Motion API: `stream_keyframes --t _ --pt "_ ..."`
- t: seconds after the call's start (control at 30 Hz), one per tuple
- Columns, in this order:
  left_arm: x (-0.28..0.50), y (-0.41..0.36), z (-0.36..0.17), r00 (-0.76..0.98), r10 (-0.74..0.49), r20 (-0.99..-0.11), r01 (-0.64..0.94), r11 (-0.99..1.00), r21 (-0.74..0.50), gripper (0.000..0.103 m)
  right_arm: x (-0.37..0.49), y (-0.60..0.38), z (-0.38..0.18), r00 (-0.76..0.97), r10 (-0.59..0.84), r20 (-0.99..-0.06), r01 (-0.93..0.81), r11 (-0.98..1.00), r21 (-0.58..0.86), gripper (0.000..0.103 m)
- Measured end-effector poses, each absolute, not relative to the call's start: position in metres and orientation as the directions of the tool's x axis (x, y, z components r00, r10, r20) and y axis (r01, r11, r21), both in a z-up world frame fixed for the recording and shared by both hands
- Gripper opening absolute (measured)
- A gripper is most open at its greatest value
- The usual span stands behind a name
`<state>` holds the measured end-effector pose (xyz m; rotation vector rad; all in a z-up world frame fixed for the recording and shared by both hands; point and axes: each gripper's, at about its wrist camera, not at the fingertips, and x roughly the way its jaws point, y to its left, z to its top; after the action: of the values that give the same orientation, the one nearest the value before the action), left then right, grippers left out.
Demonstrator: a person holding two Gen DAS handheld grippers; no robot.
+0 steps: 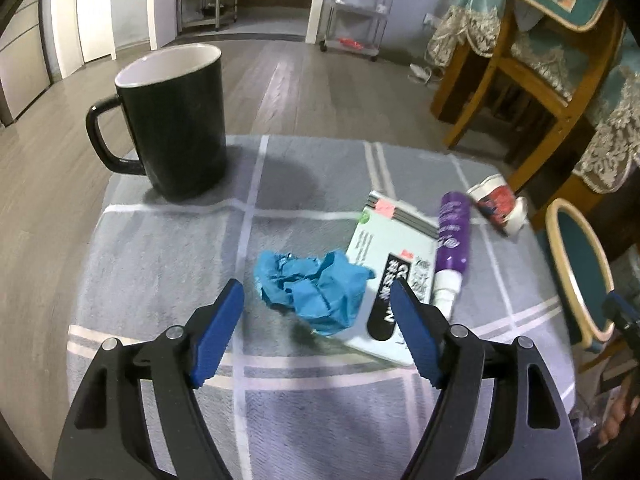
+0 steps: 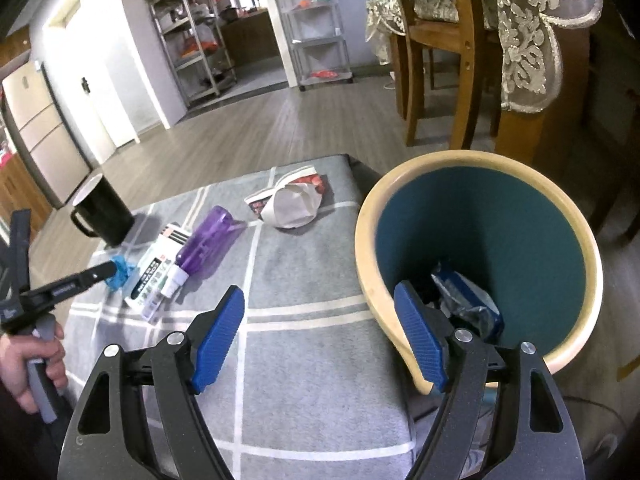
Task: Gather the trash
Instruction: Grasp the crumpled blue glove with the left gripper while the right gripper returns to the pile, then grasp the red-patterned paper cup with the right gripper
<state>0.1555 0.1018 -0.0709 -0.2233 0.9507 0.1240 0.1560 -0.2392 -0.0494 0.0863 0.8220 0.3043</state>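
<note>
A crumpled ball of blue paper [image 1: 316,290] sits on the soft grey cloth with white lines [image 1: 160,248]. The left gripper [image 1: 318,330] is spread wide just in front of the ball, with nothing in it. Just right of the ball lies a flat white box [image 1: 390,280], then a smooth purple bottle with a white cap [image 1: 451,240], then a squashed paper cup [image 1: 498,204]. A shiny black mug [image 1: 172,120] stands far behind the ball, to the left. The right gripper [image 2: 320,338] is wide too and empty, next to a round bin [image 2: 480,264] with a cream rim, green inside, holding a crinkly blue wrapper [image 2: 466,300].
</note>
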Motion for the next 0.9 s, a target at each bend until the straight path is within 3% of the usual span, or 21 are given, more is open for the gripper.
stream_keyframes --t 0.17,0.33,0.67,0.9 --pt "0.157 0.108 -0.08 0.541 0.028 -0.841 -0.24 0.963 -0.122 0.045 0.164 -0.24 -0.052 0.631 0.298 -0.717 -0.219 0.954 0.203 0.078" --pt "0.152 0.117 -0.076 0.558 0.039 -0.829 -0.279 0.949 -0.143 0.03 0.183 -0.236 -0.056 0.607 0.317 -0.729 -0.197 0.948 0.249 0.078" --pt "0.14 0.139 -0.061 0.646 0.02 -0.763 -0.34 0.902 -0.265 0.025 0.241 -0.188 -0.061 0.557 0.333 -0.761 -0.22 0.942 0.252 0.078" --pt "0.141 0.139 -0.06 0.66 -0.019 -0.751 -0.319 0.898 -0.303 0.025 0.293 -0.174 -0.079 0.512 0.304 -0.804 -0.116 0.951 0.286 0.079"
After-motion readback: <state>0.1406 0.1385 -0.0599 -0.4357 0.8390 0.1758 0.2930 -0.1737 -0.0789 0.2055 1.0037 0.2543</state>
